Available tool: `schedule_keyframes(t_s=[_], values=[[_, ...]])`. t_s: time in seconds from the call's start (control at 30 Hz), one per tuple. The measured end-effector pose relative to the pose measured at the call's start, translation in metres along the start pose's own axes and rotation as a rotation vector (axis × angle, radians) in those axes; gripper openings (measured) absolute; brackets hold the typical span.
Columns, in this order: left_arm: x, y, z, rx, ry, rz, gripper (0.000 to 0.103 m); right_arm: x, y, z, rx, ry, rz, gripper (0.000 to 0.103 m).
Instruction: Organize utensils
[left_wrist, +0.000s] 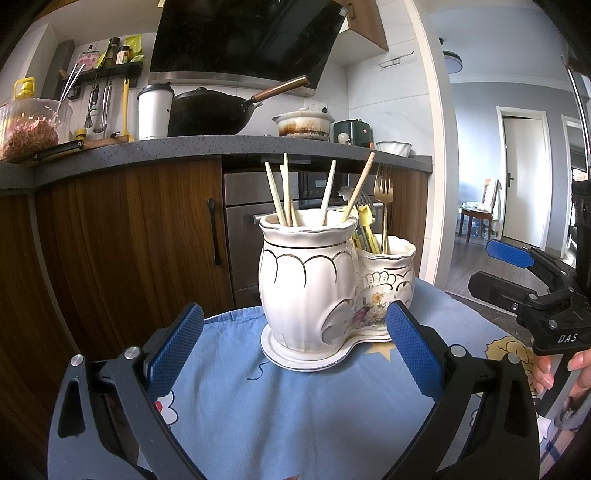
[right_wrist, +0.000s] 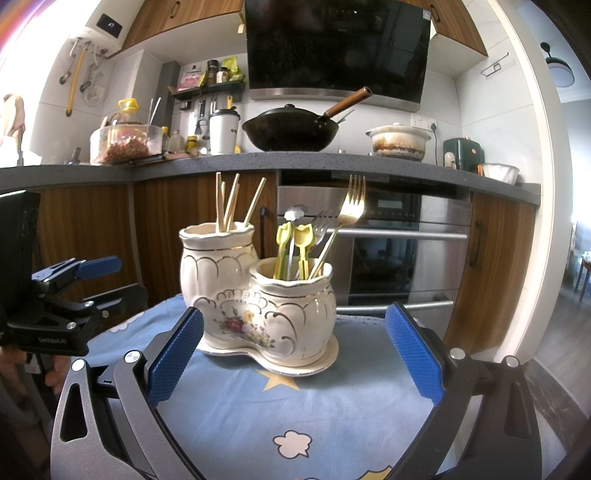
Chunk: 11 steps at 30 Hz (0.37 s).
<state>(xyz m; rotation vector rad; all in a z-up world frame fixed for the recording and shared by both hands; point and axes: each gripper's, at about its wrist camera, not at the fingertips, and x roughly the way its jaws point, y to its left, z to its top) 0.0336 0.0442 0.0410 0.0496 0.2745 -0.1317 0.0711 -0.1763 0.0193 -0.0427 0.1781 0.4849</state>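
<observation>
Sorting looks finished or paused: chopsticks (left_wrist: 284, 192) in the holder's (left_wrist: 306, 288) tall pot, forks (right_wrist: 349, 210) in its low pot, holder on the blue cloth (right_wrist: 332, 413), left gripper (left_wrist: 291, 354) and right gripper (right_wrist: 291, 354) both released, empty, just before the holder; next, probably checking for strays

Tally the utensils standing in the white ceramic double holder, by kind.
Pale wooden chopsticks: 5
Gold metal fork: 1
Silver metal fork: 1
Yellow tulip-topped plastic picks: 2
White flower-topped pick: 1
Total visible: 10; more may be hidden.
</observation>
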Motion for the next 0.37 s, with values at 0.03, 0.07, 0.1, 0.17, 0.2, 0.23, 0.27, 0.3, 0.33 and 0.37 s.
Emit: schedule_keyframes(t_s=[0.03, 0.07, 0.1, 0.17, 0.2, 0.23, 0.27, 0.3, 0.33, 0.37], values=[[0.0006, 0.0004, 0.0001, -0.001, 0.000, 0.001, 0.098, 0.0000, -0.0001, 0.0000, 0.000, 0.000, 0.001, 0.098], [0.0009, 0.0005, 0.0002, -0.002, 0.000, 0.001, 0.098, 0.0000, -0.0001, 0.0000, 0.000, 0.000, 0.001, 0.098], [0.0007, 0.0003, -0.0003, -0.001, -0.001, 0.002, 0.098, 0.0000, -0.0001, 0.0000, 0.000, 0.000, 0.001, 0.098], [0.0012, 0.0007, 0.0003, -0.002, 0.002, 0.004, 0.098, -0.0003, -0.0003, 0.0002, 0.000, 0.001, 0.001, 0.098], [0.0011, 0.0010, 0.0002, -0.003, 0.004, 0.006, 0.098, 0.0001, -0.0002, 0.0001, 0.000, 0.001, 0.001, 0.098], [0.0006, 0.0014, 0.0000, -0.005, 0.004, 0.006, 0.098, 0.0001, -0.0002, 0.0001, 0.000, 0.001, 0.001, 0.098], [0.0002, 0.0015, -0.0003, -0.005, 0.004, 0.007, 0.098, -0.0003, -0.0004, 0.0002, 0.000, 0.001, 0.001, 0.098], [0.0001, 0.0010, 0.0000, -0.005, 0.005, 0.008, 0.098, 0.0000, -0.0002, 0.0002, 0.000, 0.001, 0.001, 0.098], [-0.0001, 0.0011, -0.0001, -0.005, 0.005, 0.008, 0.098, 0.0001, -0.0002, 0.0002, 0.000, 0.001, 0.001, 0.098], [-0.0001, 0.0011, -0.0001, -0.005, 0.005, 0.008, 0.098, 0.0001, -0.0002, 0.0002, 0.000, 0.001, 0.001, 0.098]])
